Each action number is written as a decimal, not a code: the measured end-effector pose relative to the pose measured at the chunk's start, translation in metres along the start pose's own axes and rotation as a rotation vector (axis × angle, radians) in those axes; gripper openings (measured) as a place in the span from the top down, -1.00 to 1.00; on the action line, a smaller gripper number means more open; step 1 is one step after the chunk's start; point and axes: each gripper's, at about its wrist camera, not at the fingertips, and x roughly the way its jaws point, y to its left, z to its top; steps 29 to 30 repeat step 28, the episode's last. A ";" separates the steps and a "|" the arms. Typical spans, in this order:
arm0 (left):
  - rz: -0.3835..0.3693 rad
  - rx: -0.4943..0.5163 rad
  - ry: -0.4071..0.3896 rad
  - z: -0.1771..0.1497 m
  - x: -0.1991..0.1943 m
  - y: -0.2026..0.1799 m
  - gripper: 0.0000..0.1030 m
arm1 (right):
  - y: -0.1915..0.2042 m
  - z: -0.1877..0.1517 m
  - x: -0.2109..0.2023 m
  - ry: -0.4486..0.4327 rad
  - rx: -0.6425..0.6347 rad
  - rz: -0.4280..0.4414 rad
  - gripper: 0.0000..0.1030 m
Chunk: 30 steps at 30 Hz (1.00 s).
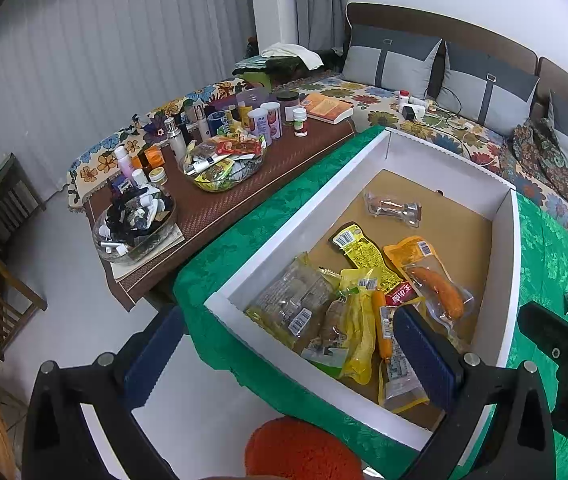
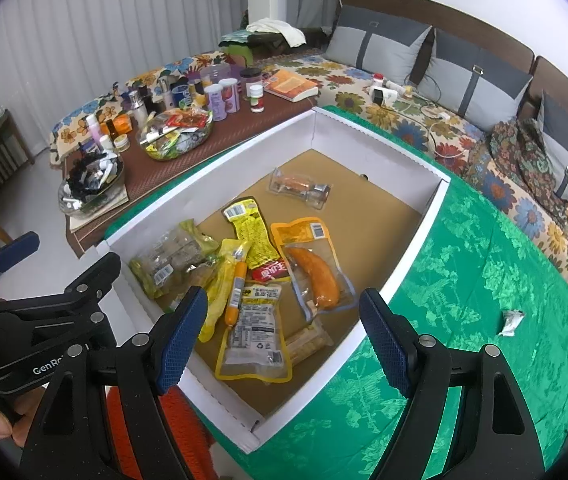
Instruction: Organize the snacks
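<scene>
The landmark is the white shallow cardboard box with a brown floor (image 2: 398,276), standing on the green patterned tablecloth (image 2: 484,300).

Left of the box, the left gripper (image 1: 288,354) hovers above the near left corner, jaws spread wide, nothing between them.

Inside the box, from left to right:
- a clear-and-green packet of brown cakes (image 2: 171,262) against the left wall
- a thin orange sausage stick (image 2: 235,294) lying on a yellow pouch
- a yellow-bordered clear packet of peanuts (image 2: 253,332) near the front wall
- an orange pouch holding a drumstick (image 2: 314,268) at the centre
- a small clear packet (image 2: 300,188) alone toward the far wall

Above the front wall, the right gripper (image 2: 284,340) hovers with jaws spread, gripping nothing.

Right of the box, a small crumpled silver wrapper (image 2: 511,322) lies on the cloth, well apart
</scene>
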 end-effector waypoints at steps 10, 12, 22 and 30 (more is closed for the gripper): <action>0.003 -0.002 0.001 0.000 0.001 0.001 -1.00 | 0.000 0.000 0.000 -0.001 0.000 -0.002 -0.58; 0.001 -0.003 0.000 0.000 0.001 0.001 -1.00 | 0.000 0.001 0.000 0.000 0.000 -0.003 -0.58; 0.004 -0.002 0.000 0.000 0.001 0.001 -1.00 | 0.000 0.001 0.000 0.002 -0.001 -0.003 -0.58; 0.028 -0.006 0.002 -0.002 0.004 0.000 -1.00 | -0.005 -0.002 0.000 0.009 0.003 -0.006 -0.58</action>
